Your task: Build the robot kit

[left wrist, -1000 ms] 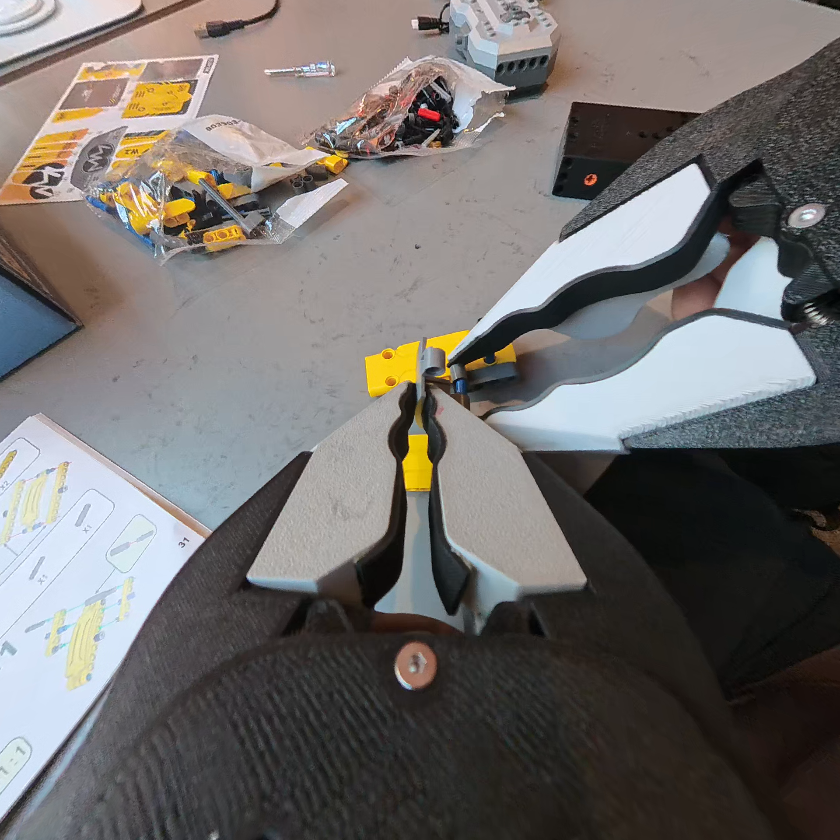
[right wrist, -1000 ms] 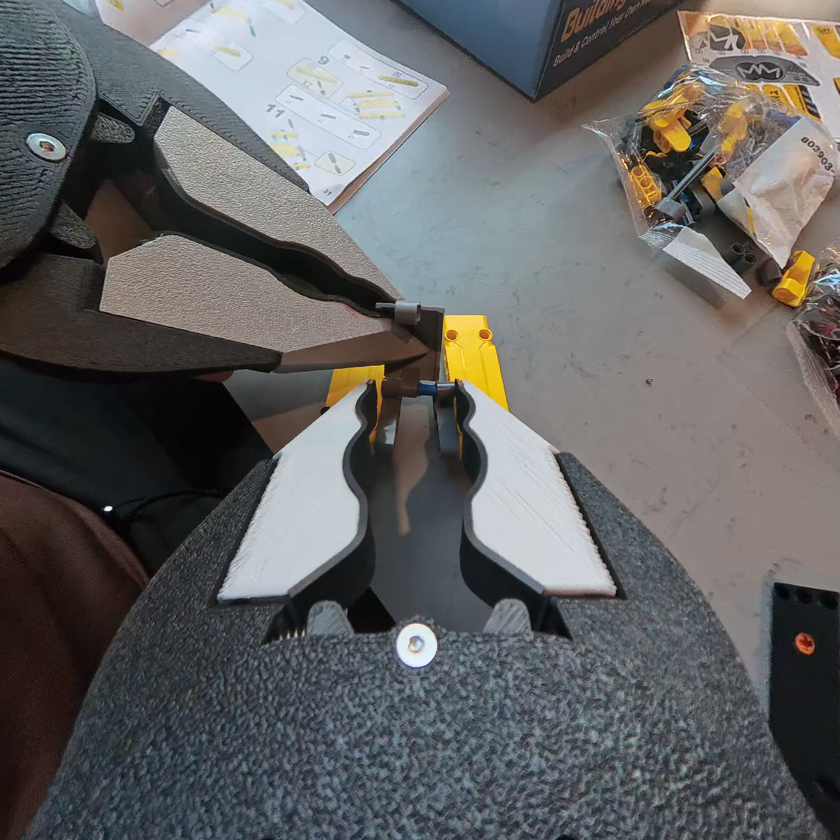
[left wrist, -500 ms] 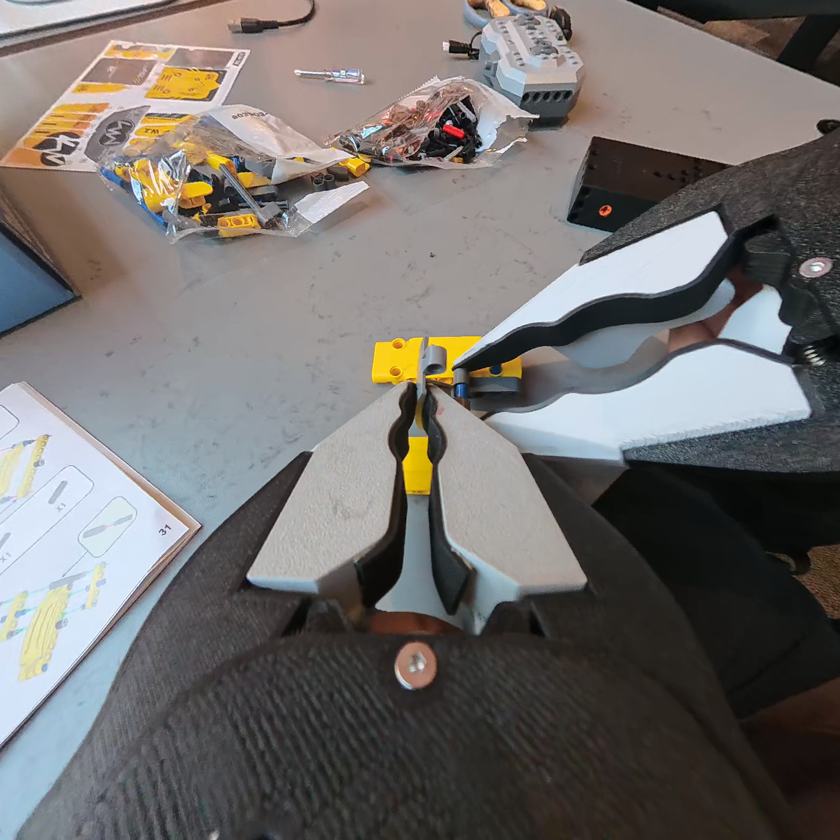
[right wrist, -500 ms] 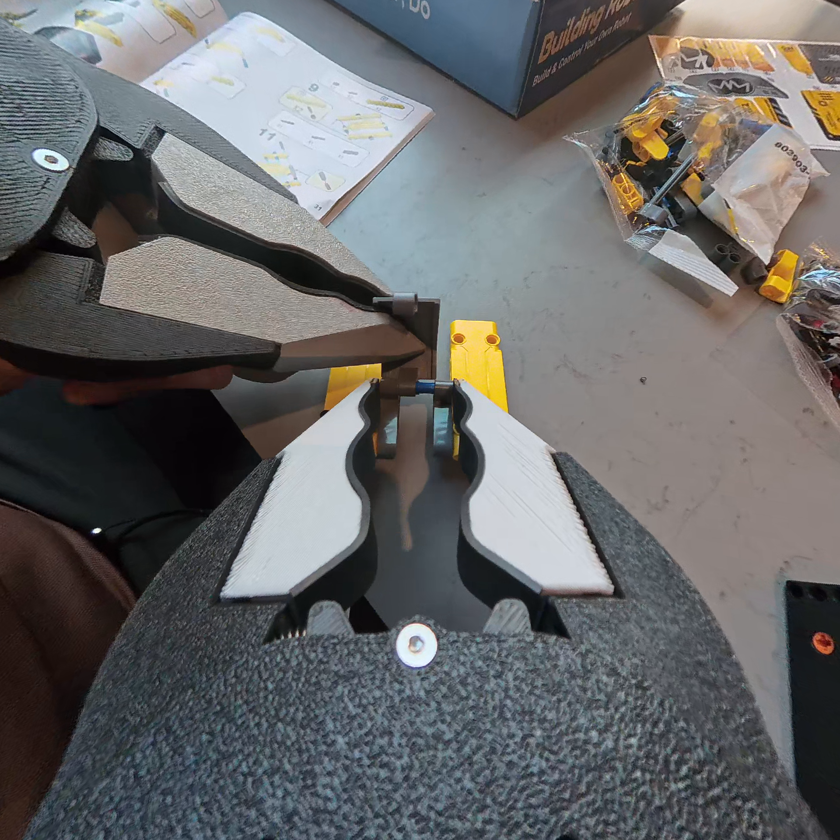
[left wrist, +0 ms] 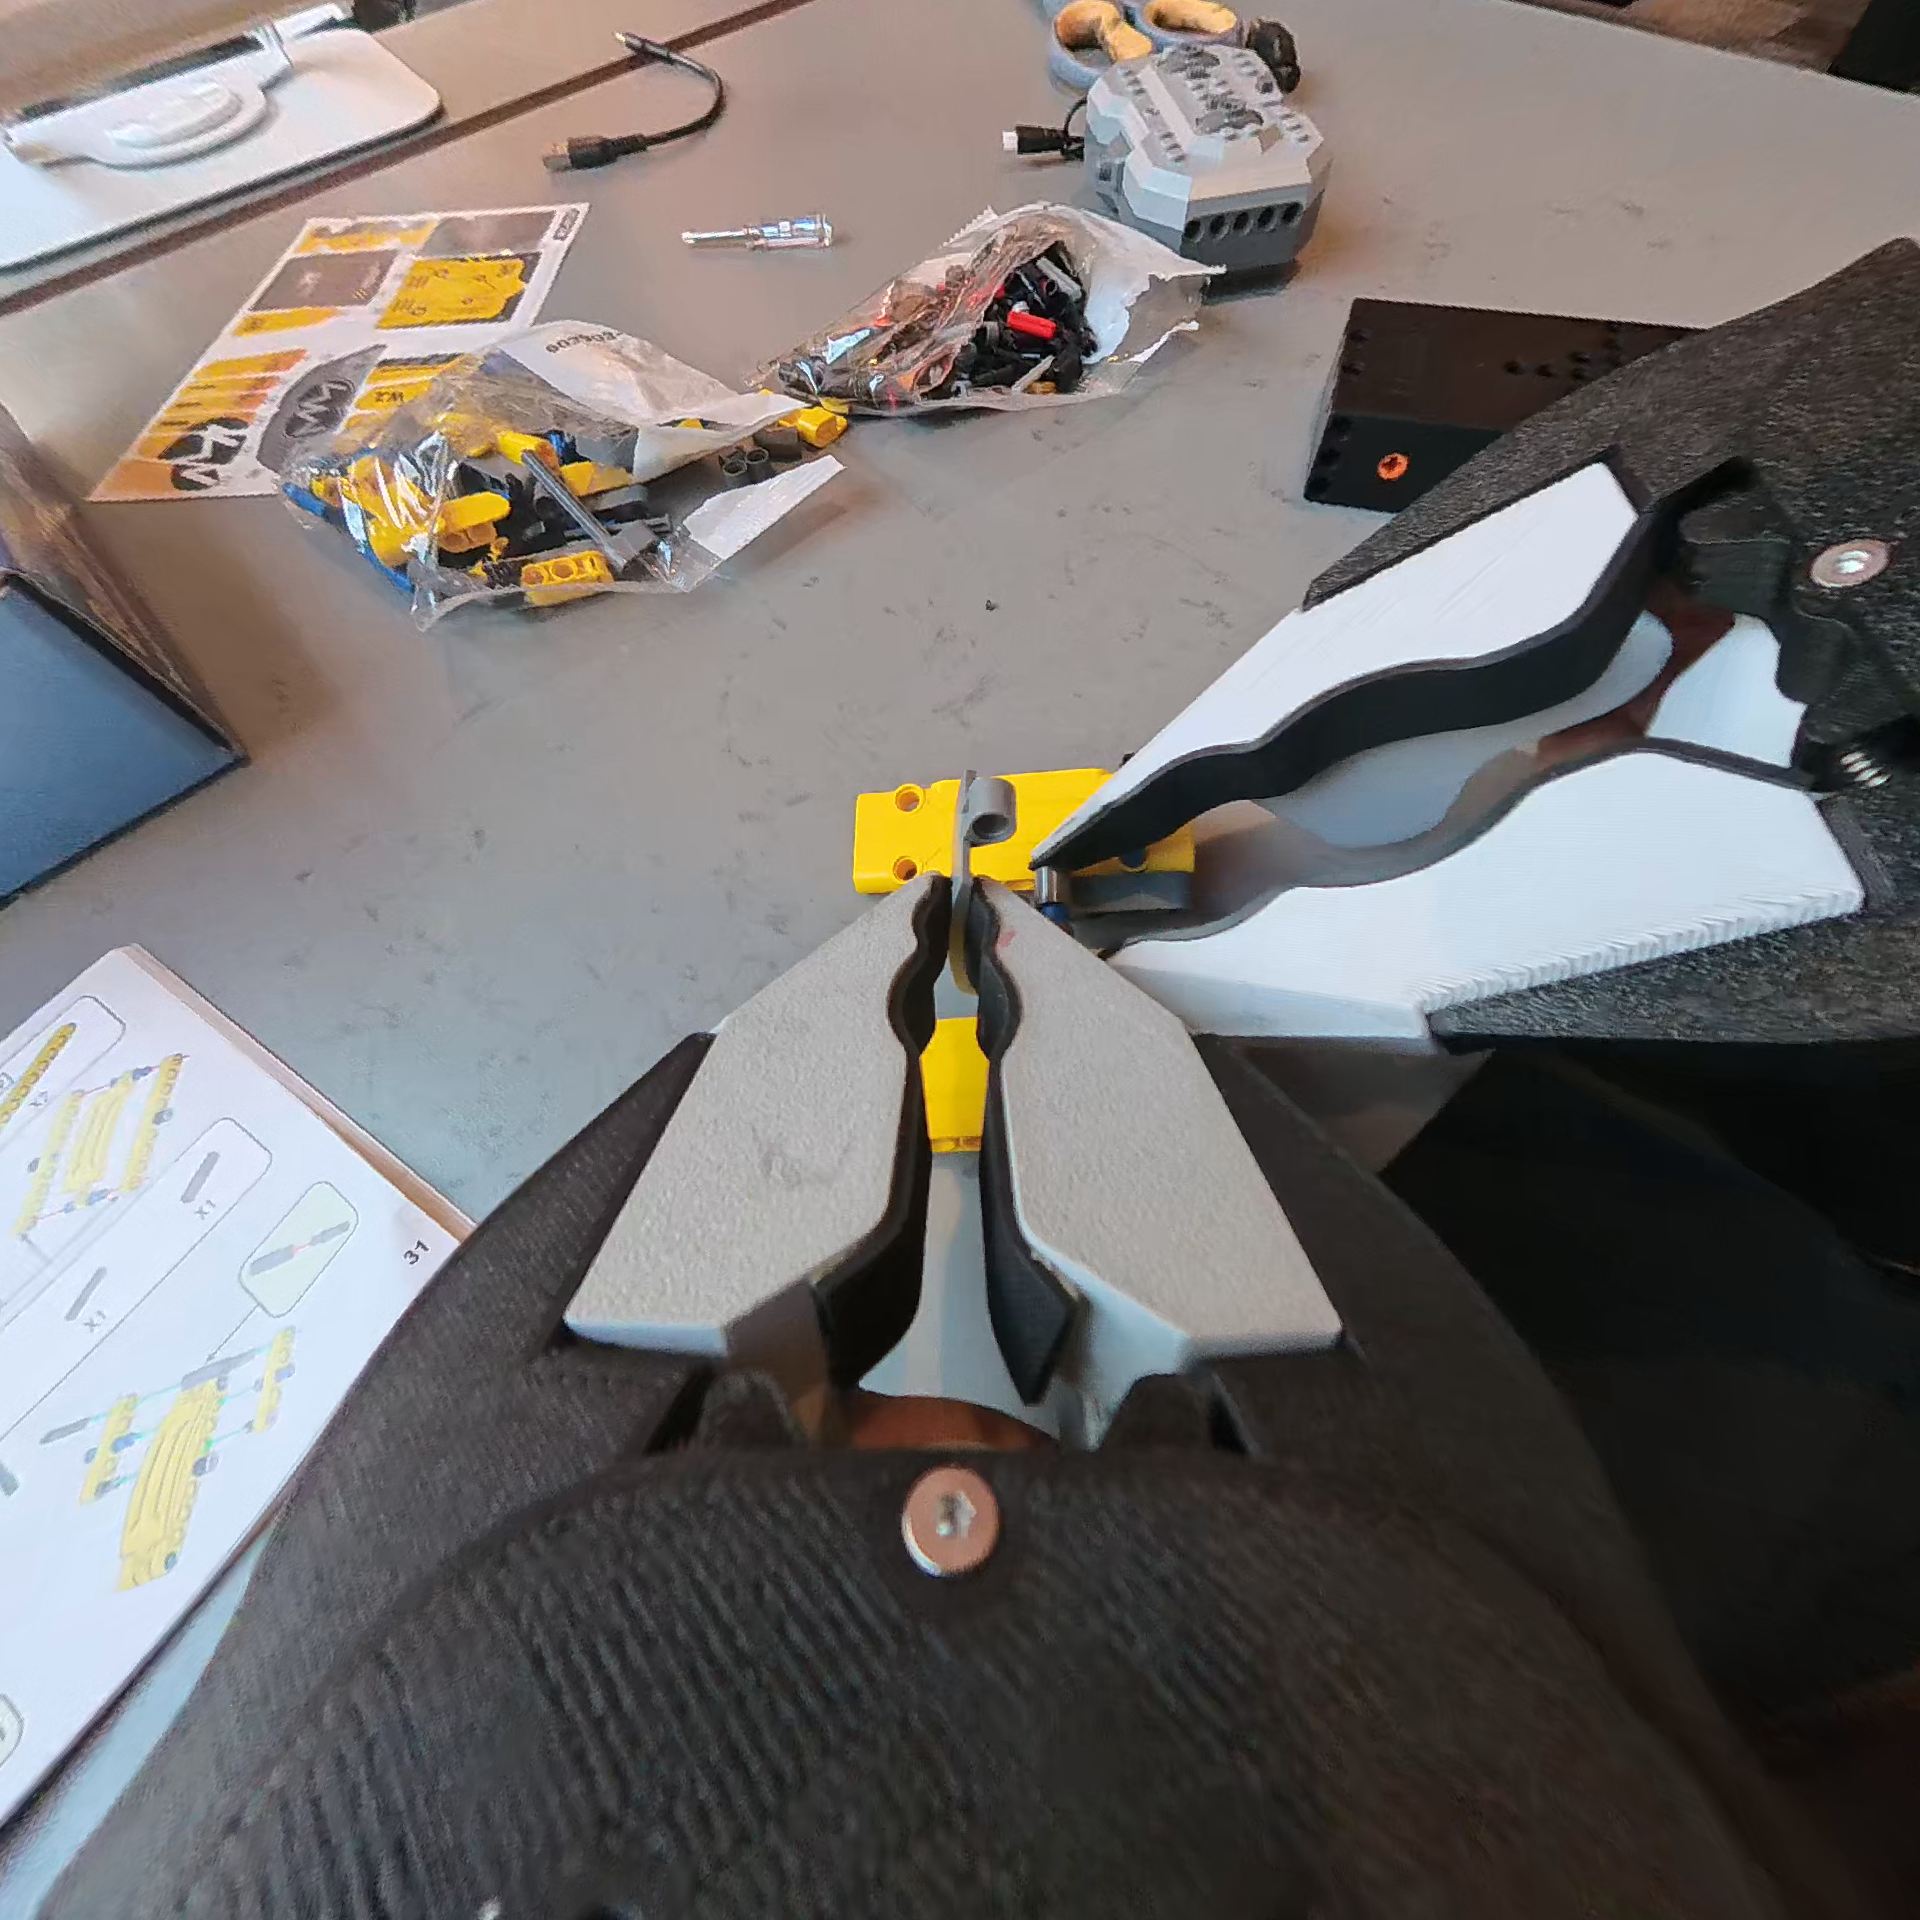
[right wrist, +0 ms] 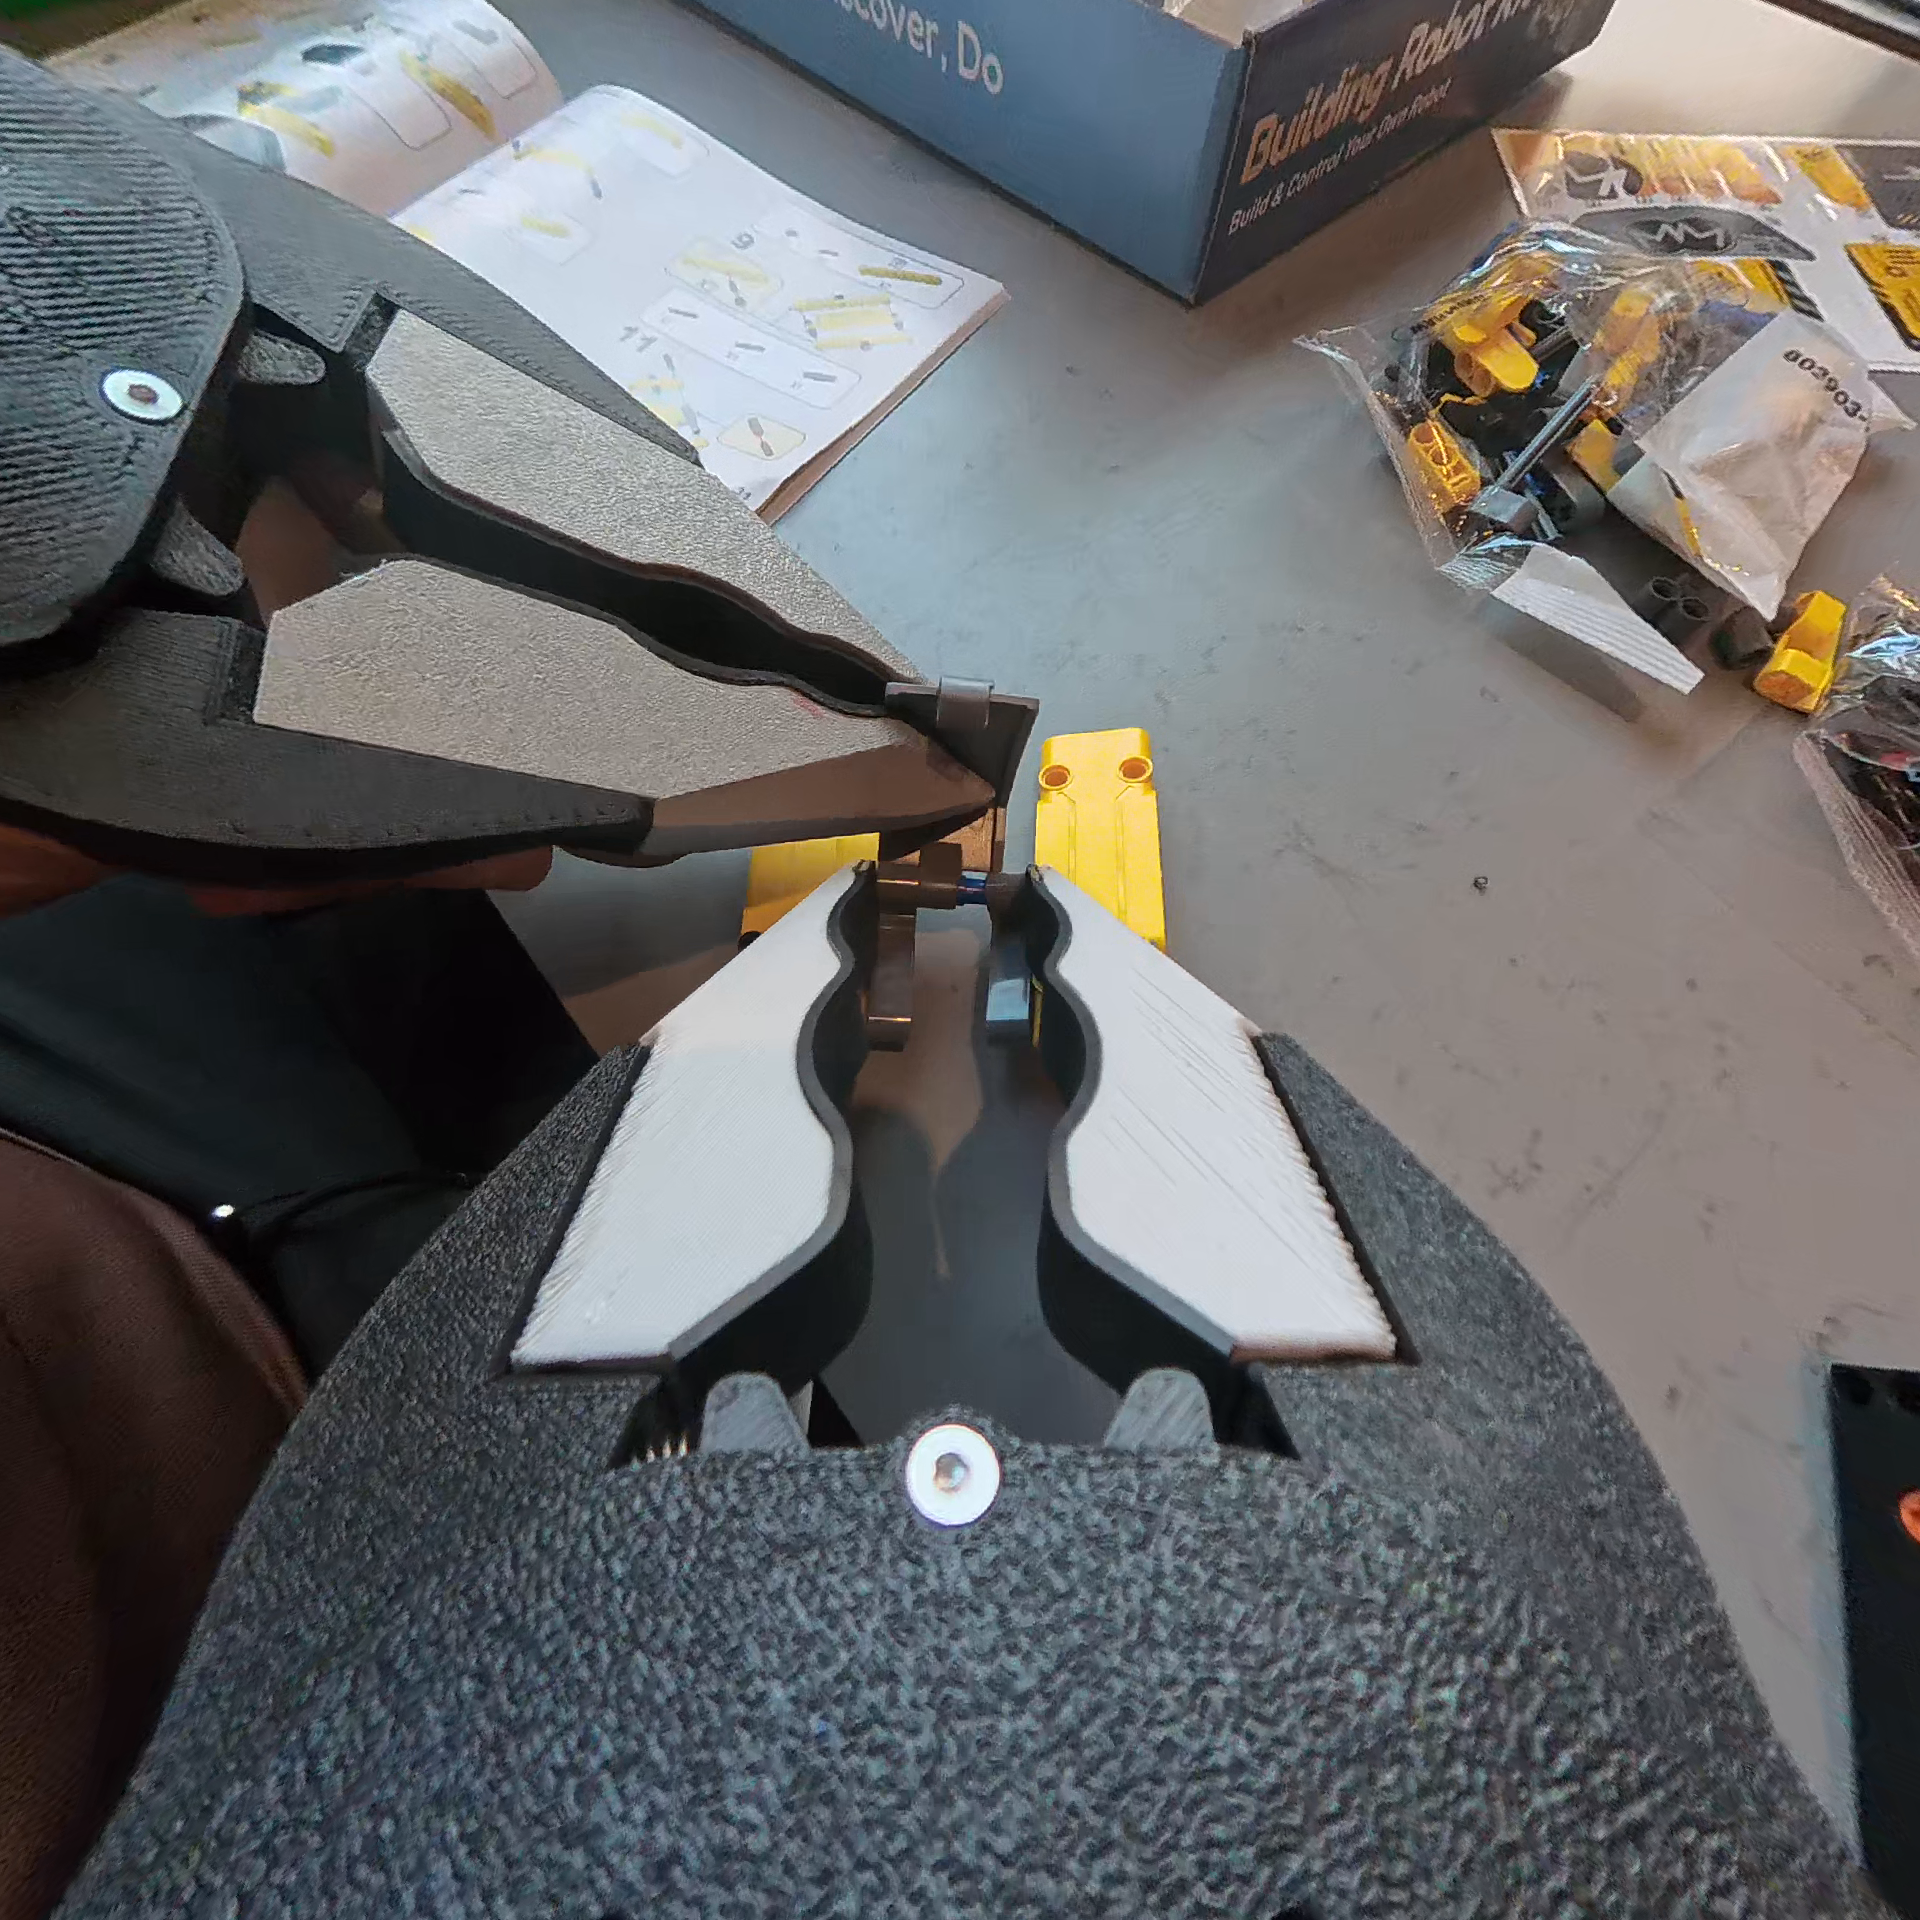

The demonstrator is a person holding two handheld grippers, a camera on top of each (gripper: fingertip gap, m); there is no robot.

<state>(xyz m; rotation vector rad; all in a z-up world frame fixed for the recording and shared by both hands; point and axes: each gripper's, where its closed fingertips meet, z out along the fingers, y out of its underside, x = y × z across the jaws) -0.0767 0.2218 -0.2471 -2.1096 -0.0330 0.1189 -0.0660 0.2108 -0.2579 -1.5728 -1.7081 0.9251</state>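
Observation:
My left gripper (left wrist: pixel 961 896), with grey fingers, is shut on a thin grey plate piece (left wrist: pixel 985 823) that carries a small round bushing. My right gripper (right wrist: pixel 948 875), with white fingers, is shut on a small dark grey link assembly (right wrist: pixel 896 966) joined by a blue pin. The two held pieces meet tip to tip just above a yellow panel (right wrist: pixel 1101 842) lying on the grey table. In the left wrist view the right gripper (left wrist: pixel 1075 906) comes in from the right. In the right wrist view the left gripper (right wrist: pixel 971 774) comes in from the left, holding the grey plate piece (right wrist: pixel 987 727).
An open bag of yellow parts (left wrist: pixel 499 499), a bag of black parts (left wrist: pixel 977 322), a grey hub (left wrist: pixel 1205 156) and a black block (left wrist: pixel 1434 416) lie farther back. An instruction booklet (left wrist: pixel 156 1299) lies left. A blue box (right wrist: pixel 1091 135) stands behind it. The tips of both grippers are at nearly the same place. About 15 centimeters separates my right fingertips from the black block (left wrist: pixel 1434 416).
Both grippers stay shut on their pieces and keep them together. The pair has shifted a little, so more of the far table shows in the left wrist view.

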